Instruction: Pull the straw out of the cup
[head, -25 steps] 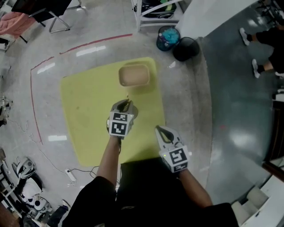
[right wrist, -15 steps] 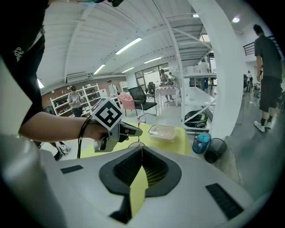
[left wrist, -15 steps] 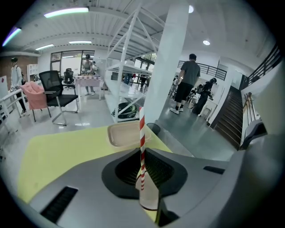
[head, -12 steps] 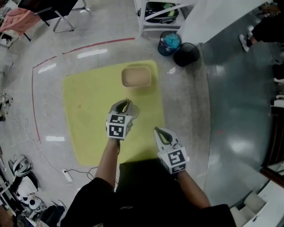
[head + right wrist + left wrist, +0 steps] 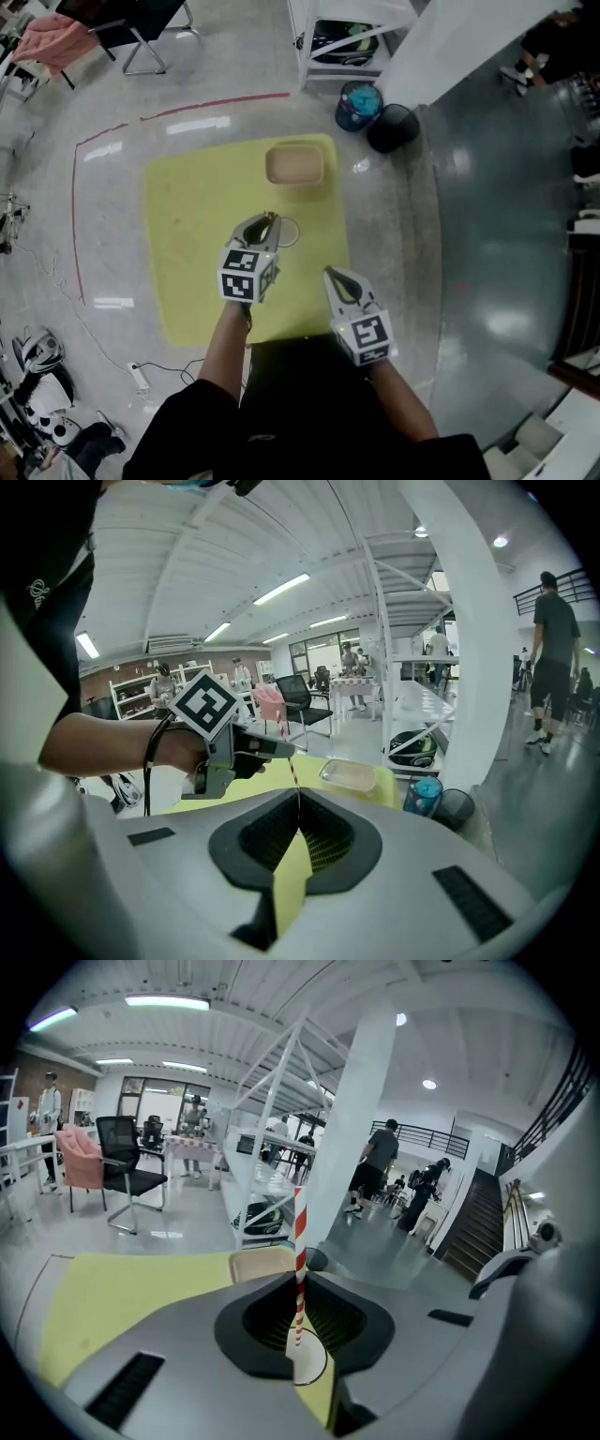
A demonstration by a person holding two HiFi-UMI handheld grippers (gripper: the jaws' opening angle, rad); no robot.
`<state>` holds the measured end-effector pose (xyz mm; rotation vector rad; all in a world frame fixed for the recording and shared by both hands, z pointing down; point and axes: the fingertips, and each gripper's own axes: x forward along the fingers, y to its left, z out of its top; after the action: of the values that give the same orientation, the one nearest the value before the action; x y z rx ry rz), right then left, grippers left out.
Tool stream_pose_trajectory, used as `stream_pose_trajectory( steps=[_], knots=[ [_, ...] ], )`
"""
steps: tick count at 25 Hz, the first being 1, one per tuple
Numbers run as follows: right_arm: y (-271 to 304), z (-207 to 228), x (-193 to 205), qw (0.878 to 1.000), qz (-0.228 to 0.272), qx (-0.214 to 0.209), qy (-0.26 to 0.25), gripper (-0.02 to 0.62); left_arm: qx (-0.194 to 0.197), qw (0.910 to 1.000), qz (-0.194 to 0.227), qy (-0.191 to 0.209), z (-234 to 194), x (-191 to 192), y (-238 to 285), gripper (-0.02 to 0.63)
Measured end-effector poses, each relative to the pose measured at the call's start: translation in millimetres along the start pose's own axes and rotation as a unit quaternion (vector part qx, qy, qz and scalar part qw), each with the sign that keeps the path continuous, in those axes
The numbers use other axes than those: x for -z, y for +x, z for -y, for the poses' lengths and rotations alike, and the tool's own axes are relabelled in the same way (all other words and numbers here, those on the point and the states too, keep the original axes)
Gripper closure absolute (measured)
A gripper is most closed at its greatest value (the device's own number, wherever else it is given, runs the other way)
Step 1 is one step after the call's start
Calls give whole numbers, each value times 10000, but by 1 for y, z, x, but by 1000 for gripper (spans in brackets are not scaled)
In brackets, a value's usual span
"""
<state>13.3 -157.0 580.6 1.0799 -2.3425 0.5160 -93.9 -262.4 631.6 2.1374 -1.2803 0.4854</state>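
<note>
Yellow mat [image 5: 187, 234] over a grey floor fills the head view. My left tool [image 5: 265, 221] hangs just above the clear cup [image 5: 288, 231], and my right tool [image 5: 337, 279] is well apart from it, so nothing steadies that cup. In the left gripper view, the jaws pinch the striped straw [image 5: 300, 1241] upright, its lower end near the rim. If it snags there, the light cup could tip, or the thin straw could slip from the grip. In the right gripper view, my right tool's jaws are pressed together and empty.

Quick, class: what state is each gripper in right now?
Left gripper: closed on the red-and-white striped straw.
Right gripper: closed, holding nothing.
</note>
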Motion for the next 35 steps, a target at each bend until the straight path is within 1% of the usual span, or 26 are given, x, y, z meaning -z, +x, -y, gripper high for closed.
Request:
stream_pose_trajectory(
  steps=[4,8,13,17,19,23,28,31,35],
  knots=[
    [-11,4,-14,9993,265,267,57,578,65,9999,94,7,7,-1,-18,541],
    [-21,8,-24,9984,478,296,67,578,-40,9998,202,4,16,-2,-36,541],
    [-32,6,-37,9977,658,126,-84,578,-298,9981,533,-21,30,-14,-63,541],
    [-43,0,-50,9967,783,-113,-202,578,-666,9944,821,-50,38,-28,-89,541],
    [-52,-2,-55,9949,959,-210,-228,578,-772,9922,974,-25,49,-30,-104,541],
    [-71,-1,-61,9898,1330,-441,-259,578,-922,9893,1132,68,78,-29,-121,541],
    [-95,7,-62,9837,1710,-429,-349,578,-1116,9842,1353,256,115,-33,-147,541],
    [-108,6,-63,9815,1831,-414,-388,578,-1270,9797,1499,410,129,-36,-161,541],
    [-116,6,-64,9795,1883,-470,-539,578,-1406,9754,1634,455,138,-39,-168,541]
  ],
)
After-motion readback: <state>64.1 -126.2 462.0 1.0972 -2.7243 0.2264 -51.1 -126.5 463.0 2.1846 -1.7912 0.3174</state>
